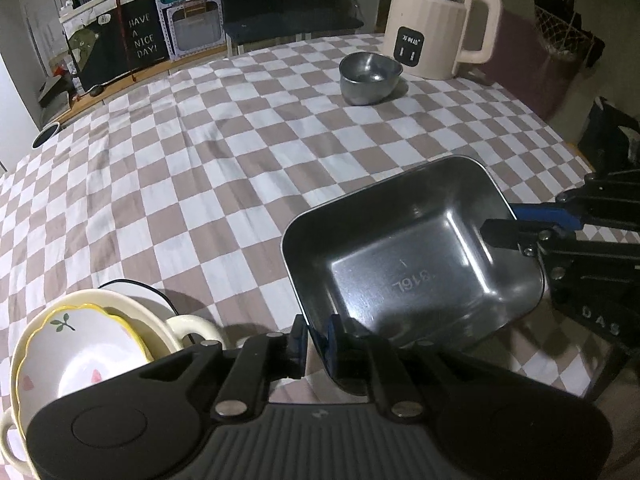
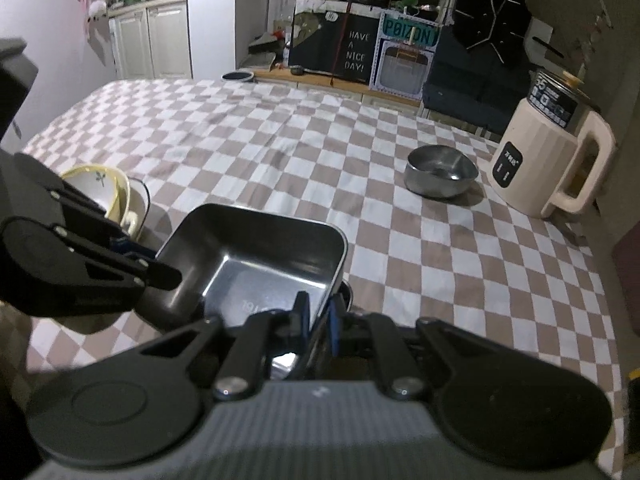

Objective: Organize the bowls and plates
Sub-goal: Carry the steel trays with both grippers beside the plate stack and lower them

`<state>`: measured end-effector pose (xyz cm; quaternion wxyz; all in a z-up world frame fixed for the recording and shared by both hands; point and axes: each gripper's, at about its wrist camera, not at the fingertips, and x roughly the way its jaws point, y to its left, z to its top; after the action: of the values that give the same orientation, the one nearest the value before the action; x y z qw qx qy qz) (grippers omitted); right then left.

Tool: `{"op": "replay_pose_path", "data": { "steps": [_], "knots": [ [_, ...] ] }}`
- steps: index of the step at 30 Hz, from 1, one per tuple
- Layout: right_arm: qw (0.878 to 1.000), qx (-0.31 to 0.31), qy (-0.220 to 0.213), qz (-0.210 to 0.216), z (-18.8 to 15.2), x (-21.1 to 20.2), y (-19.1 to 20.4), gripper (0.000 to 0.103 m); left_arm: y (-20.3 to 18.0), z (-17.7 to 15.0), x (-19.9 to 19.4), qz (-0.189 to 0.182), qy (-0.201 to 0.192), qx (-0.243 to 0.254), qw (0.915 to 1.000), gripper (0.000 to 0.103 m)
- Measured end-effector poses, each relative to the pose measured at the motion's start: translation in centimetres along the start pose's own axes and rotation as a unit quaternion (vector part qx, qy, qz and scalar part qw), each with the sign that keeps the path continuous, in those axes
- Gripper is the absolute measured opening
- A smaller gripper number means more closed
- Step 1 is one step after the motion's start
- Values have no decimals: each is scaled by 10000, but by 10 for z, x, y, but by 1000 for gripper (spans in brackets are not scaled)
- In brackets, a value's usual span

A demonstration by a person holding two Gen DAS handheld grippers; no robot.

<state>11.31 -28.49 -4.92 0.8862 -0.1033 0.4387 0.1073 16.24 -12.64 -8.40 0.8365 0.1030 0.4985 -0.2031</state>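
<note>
A rectangular steel tray (image 1: 400,272) (image 2: 260,252) hangs tilted just above the checked cloth, and both grippers hold it. My left gripper (image 1: 318,340) (image 2: 160,264) is shut on the rim of one side. My right gripper (image 2: 318,316) (image 1: 504,224) pinches the rim of the adjacent side. Under the tray's corner by the right gripper a bit of another steel rim (image 2: 347,292) shows. A flowered ceramic bowl (image 1: 80,344) (image 2: 100,184) sits nested in a cream handled dish (image 1: 188,326) beside the left gripper. A small round steel bowl (image 1: 370,76) (image 2: 440,172) stands far across the table.
A cream electric kettle (image 1: 436,28) (image 2: 548,160) stands next to the round steel bowl at the far edge. The checked tablecloth (image 1: 200,160) (image 2: 260,140) covers the table. Shelves, a sign and a dark chair lie beyond it.
</note>
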Motion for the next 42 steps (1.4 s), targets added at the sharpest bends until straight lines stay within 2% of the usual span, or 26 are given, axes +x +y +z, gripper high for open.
{"op": "replay_pose_path", "data": {
  "steps": [13, 17, 28, 30, 32, 36, 37, 41, 42],
  "knots": [
    [9984, -191, 492, -180, -3, 21, 0, 12, -5, 0, 16, -108, 181, 239, 9995, 11],
    [9974, -282, 612, -257, -3, 26, 4, 12, -8, 1, 19, -42, 184, 324, 9993, 11],
    [9952, -381, 866, -252, -5, 42, 0, 12, -6, 2, 22, -127, 229, 332, 9991, 12],
    [9950, -301, 927, -205, -5, 44, -3, 13, -5, 2, 22, -121, 234, 343, 9991, 14],
    [9945, -160, 1017, -162, -7, 48, -9, 21, -4, 2, 22, -130, 230, 350, 9990, 15],
    [9934, 207, 1128, 32, -8, 54, -21, 27, -4, 2, 22, -142, 230, 373, 9989, 16],
    [9932, 272, 1127, 89, -8, 55, -23, 27, -4, 2, 22, -145, 229, 370, 9989, 16],
    [9944, 106, 1041, 136, -7, 57, -19, 12, -4, 4, 23, -179, 228, 349, 9990, 18],
    [9945, 81, 1038, 124, -6, 58, -18, 11, -4, 4, 23, -176, 203, 344, 9990, 18]
  ]
}}
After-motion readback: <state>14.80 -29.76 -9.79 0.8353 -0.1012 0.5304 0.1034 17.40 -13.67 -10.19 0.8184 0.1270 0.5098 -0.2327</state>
